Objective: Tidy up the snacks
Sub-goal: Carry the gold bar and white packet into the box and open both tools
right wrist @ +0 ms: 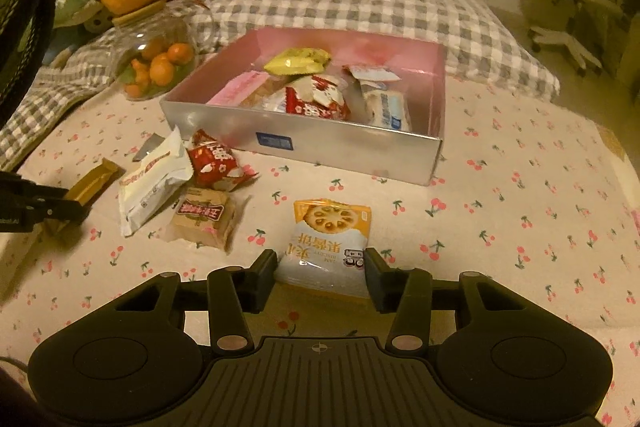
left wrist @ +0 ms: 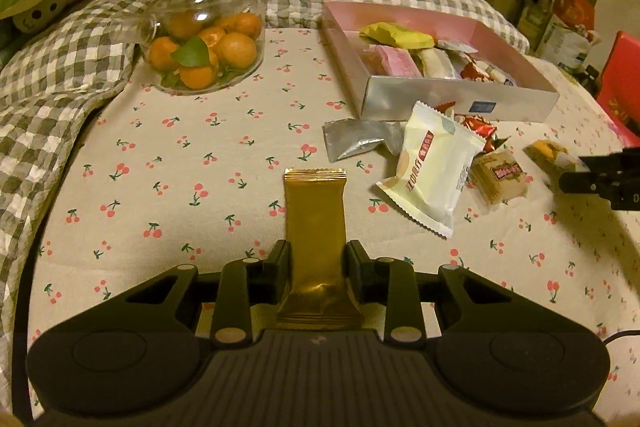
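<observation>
Glass jar (left wrist: 202,39) of oranges sitting far left on cherry-print cloth (left wrist: 180,163). Left gripper (left wrist: 316,269) pinching gold wrapper (left wrist: 315,227) between narrow jaws, pads pressing its sides, wrapper lying flat on cloth. Silver pouch (left wrist: 352,141), white packet (left wrist: 434,169), red packet (right wrist: 214,163) and tan packet (right wrist: 202,221) lying loose just in front of silver box (right wrist: 312,143), box holding several snacks. Right gripper (right wrist: 320,273) clamping biscuit packet (right wrist: 330,243) at lower edges, packet resting on cloth near box front.
</observation>
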`<state>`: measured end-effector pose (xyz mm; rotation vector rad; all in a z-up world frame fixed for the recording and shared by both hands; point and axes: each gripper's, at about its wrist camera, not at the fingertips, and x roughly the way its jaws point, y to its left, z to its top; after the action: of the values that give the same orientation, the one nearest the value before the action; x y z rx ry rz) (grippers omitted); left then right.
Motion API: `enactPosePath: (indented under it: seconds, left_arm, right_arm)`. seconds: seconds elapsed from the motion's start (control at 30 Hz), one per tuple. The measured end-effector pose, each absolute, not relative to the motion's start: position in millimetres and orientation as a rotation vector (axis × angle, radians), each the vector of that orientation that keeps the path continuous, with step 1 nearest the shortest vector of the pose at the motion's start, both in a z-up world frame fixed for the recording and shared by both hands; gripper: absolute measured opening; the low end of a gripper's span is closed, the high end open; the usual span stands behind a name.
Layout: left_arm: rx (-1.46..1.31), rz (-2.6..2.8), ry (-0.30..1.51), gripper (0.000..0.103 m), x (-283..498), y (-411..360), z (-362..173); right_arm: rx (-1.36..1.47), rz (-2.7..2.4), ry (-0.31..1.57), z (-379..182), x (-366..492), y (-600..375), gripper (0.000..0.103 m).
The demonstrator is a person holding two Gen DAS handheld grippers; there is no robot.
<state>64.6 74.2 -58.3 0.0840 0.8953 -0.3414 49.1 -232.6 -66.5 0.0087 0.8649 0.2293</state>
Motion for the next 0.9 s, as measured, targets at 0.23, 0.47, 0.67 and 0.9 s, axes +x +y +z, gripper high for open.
enactPosePath:
  seconds: [0.23,0.47,0.67,0.9]
  left_arm:
    - [-0.02,-0.32,0.953,0.028,71.6,81.9,-47.7]
    - [-0.119,-0.33,0.997,0.028,78.5,83.0,-36.3]
    - [-0.18,-0.34,1.0,0.028,82.1,80.1,-24.8]
    - [-0.223,-0.359,0.974,0.028,86.7,68.9,-10.2]
  right_arm:
    - [0.079,0.205,0.903,-53.7,52.1,-236.3,0.045]
    - [0.158,0.148,0.965,-41.8,58.9,-240.4,0.046]
    - [0.238,0.133,0.964,-28.3,66.3,-244.5,0.046]
    - [0.327,0.136,0.935,-11.2,76.9,-246.8,0.046]
